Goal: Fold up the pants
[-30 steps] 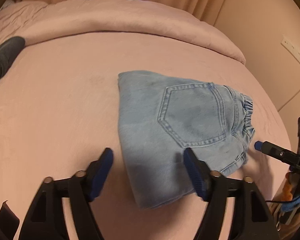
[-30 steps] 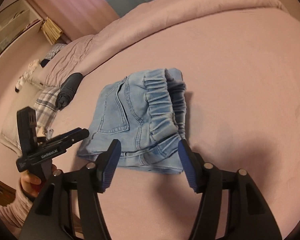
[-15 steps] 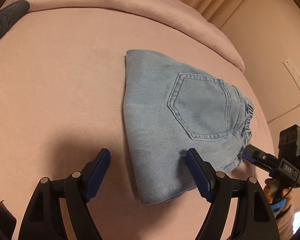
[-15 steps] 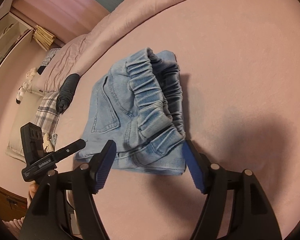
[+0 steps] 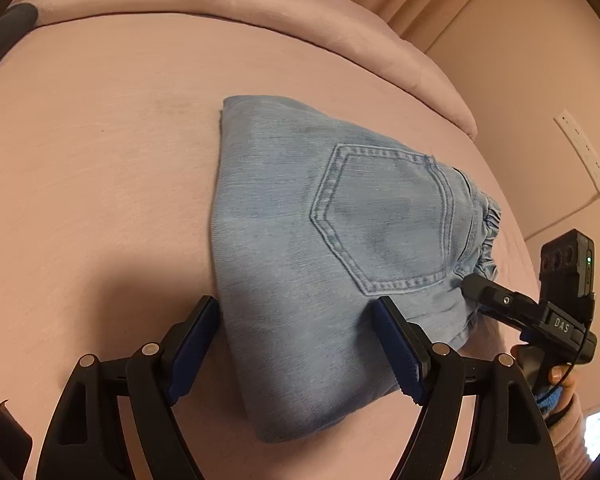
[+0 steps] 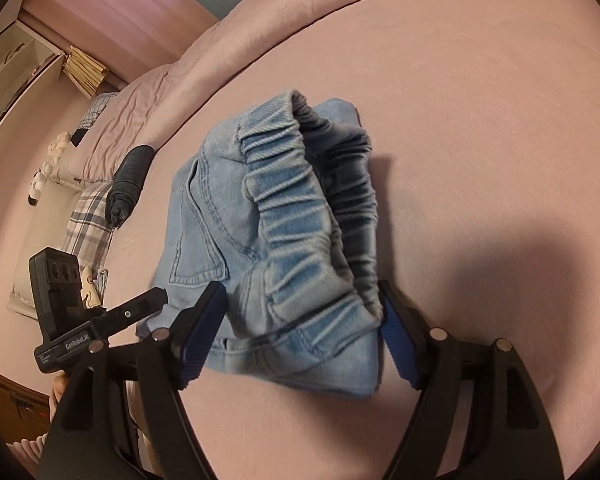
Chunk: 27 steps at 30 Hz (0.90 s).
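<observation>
With my left gripper spread wide, its blue-padded fingers sit on either side of the near corner of the folded pants, and nothing is clamped between them. The left pad is just beside the fold's edge; the right pad lies over the denim below the back pocket (whether it presses the cloth I cannot tell from this angle). My right gripper is likewise wide open, its fingers straddling the elastic waistband, which bunches up in gathered ridges; the far finger sits close against the waistband's end and holds nothing that I can see. From the left wrist view the tip of that right gripper reaches the waistband corner. The pants lie as a compact light-blue bundle, pocket side up, in the middle of the pink bed. Further off, a dark rolled garment rests near a plaid cloth at the bed's edge, with the folded-back duvet beyond.
</observation>
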{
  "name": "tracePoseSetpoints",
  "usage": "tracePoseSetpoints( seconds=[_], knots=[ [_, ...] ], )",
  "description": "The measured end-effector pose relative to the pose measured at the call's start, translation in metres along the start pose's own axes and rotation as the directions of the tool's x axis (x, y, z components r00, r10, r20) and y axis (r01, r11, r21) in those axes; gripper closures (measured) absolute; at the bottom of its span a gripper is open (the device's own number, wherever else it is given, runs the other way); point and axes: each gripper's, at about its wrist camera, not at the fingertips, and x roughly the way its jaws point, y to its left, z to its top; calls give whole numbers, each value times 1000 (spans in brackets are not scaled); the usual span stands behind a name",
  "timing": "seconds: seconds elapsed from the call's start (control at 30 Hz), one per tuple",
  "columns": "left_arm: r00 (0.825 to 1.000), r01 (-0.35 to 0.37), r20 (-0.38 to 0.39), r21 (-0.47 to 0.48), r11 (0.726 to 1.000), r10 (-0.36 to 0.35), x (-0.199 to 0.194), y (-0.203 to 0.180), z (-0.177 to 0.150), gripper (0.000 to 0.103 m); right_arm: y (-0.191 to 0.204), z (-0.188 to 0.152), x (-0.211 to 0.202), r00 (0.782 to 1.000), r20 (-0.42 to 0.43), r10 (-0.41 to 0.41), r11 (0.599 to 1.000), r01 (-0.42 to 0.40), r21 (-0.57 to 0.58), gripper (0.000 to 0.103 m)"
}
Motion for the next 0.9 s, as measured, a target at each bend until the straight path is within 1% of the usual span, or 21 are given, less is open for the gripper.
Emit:
tracePoseSetpoints(
  seconds=[0.27,0.47,0.6,0.73,0.9],
  knots=[
    [1000,12,-9,14,1000,-12,9,-7,8,25,0,4,4,1000,5,4,1000,-4,-14,26],
    [1000,21,-11,13,1000,-21,16,-8,15,25,3,8,9,1000,4,-8,999,8,-39,25],
    [1000,19,-7,28,999,-19,20,-9,17,25,8,8,13,1000,16,-18,998,19,-65,22],
    [1000,10,-6,31,999,-10,22,-12,18,25,15,7,17,998,27,-50,993,52,-108,21],
    [1000,0,-2,37,999,0,25,-16,19,25,18,6,18,997,33,-74,989,78,-128,23]
  ],
)
